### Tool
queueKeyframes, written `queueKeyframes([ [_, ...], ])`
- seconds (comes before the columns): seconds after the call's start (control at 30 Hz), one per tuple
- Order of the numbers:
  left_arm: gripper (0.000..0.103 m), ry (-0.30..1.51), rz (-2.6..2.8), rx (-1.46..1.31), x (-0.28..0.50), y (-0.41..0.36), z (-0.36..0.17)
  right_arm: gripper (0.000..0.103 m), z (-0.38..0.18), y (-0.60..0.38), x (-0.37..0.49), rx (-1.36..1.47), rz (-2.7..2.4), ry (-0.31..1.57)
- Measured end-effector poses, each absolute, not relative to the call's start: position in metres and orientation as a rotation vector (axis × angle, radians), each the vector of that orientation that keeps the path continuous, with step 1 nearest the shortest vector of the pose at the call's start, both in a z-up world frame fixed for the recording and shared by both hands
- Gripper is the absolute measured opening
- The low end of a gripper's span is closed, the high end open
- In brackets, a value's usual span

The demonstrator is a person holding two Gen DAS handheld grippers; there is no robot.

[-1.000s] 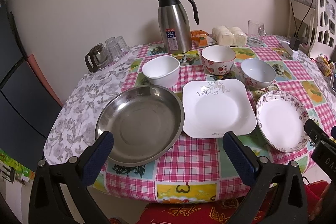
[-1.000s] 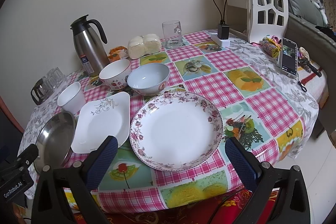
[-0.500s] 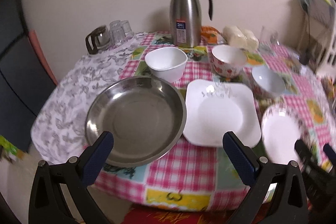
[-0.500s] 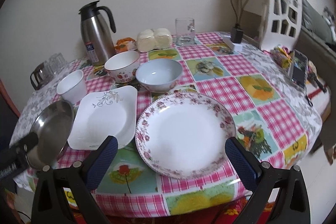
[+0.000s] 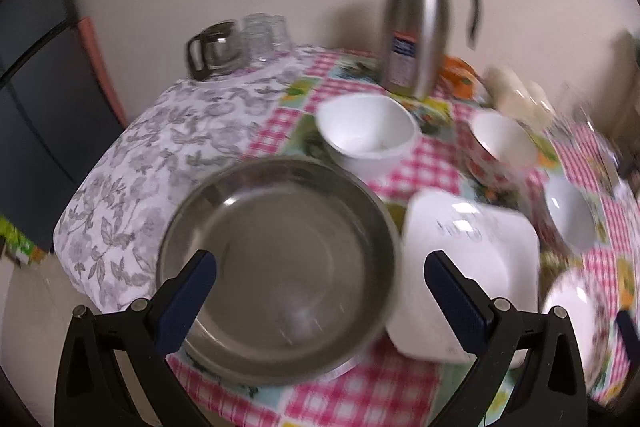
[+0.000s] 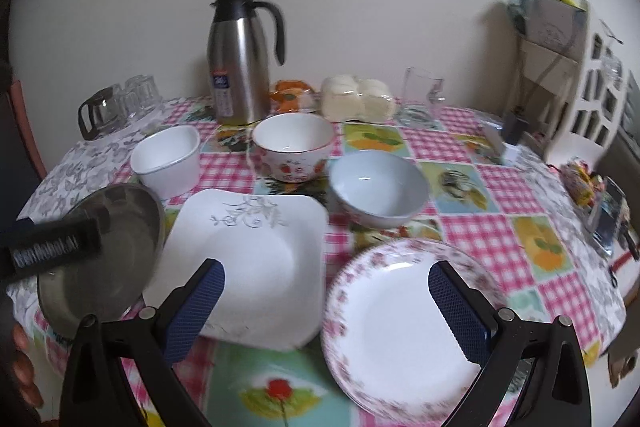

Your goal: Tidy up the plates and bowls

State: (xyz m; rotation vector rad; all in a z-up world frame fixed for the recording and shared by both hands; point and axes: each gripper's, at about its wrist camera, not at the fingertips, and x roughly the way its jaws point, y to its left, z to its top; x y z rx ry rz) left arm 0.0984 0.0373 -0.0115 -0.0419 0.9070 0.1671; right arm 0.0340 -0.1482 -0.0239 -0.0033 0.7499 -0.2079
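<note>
Jaws wide on both grippers, nothing held; dishes all unstacked on the bench

Left gripper (image 5: 320,291) hovers over steel pan (image 5: 276,267); right gripper (image 6: 326,301) faces square plate (image 6: 248,259) and floral plate (image 6: 404,323). Judgement: take one rim squarely, lift level, stack plates largest-first, nest bowls after

We see a home dining corner: a table (image 6: 460,155) under a checked fruit-print cloth, a steel thermos jug (image 6: 240,67), glasses (image 6: 138,95) and wrapped buns (image 6: 356,103) by the wall.
</note>
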Motion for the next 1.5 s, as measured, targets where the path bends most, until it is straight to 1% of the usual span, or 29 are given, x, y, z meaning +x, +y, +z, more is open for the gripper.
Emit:
queueKeyframes([
  [0.27,0.103,0.885,0.259,-0.167,0.129,0.089,-0.024,0.103,-0.046,-0.125,0.075,0.007,-0.136,0.806],
  [0.53,0.103,0.978,0.265,-0.274,0.136,0.137,-0.043,0.103,-0.067,-0.097,0.095,0.054,-0.067,0.873],
  [0.73,0.103,1.038,0.351,-0.349,0.129,0.179,-0.066,0.103,-0.074,-0.072,0.096,0.071,-0.031,0.886],
  [0.93,0.102,1.101,0.368,-0.408,0.125,0.202,-0.090,0.103,-0.081,-0.042,0.096,0.030,0.000,0.894],
  [1.0,0.096,1.113,0.360,-0.416,0.126,0.205,-0.094,0.103,-0.083,-0.036,0.096,0.023,0.010,0.899],
  [1.07,0.081,1.127,0.355,-0.412,0.128,0.206,-0.098,0.103,-0.086,-0.032,0.097,0.025,0.018,0.910],
  [1.1,0.076,1.133,0.353,-0.415,0.129,0.207,-0.100,0.103,-0.088,-0.031,0.097,0.029,0.020,0.915],
  [1.17,0.061,1.145,0.350,-0.427,0.129,0.209,-0.104,0.102,-0.089,-0.028,0.097,0.035,0.026,0.916],
  [1.2,0.057,1.150,0.349,-0.434,0.129,0.210,-0.106,0.101,-0.090,-0.026,0.097,0.034,0.028,0.915],
  [1.27,0.041,1.156,0.352,-0.437,0.129,0.211,-0.109,0.099,-0.090,-0.022,0.097,0.027,0.035,0.915],
  [1.33,0.034,1.156,0.364,-0.427,0.130,0.211,-0.110,0.096,-0.090,-0.018,0.097,0.015,0.043,0.912],
  [1.37,0.032,1.154,0.362,-0.430,0.129,0.212,-0.109,0.093,-0.090,-0.016,0.097,0.009,0.045,0.912],
  [1.43,0.030,1.146,0.370,-0.430,0.128,0.213,-0.108,0.092,-0.091,-0.013,0.096,0.003,0.049,0.913],
  [1.5,0.030,1.142,0.396,-0.427,0.127,0.216,-0.107,0.088,-0.091,-0.011,0.096,0.000,0.055,0.911],
])
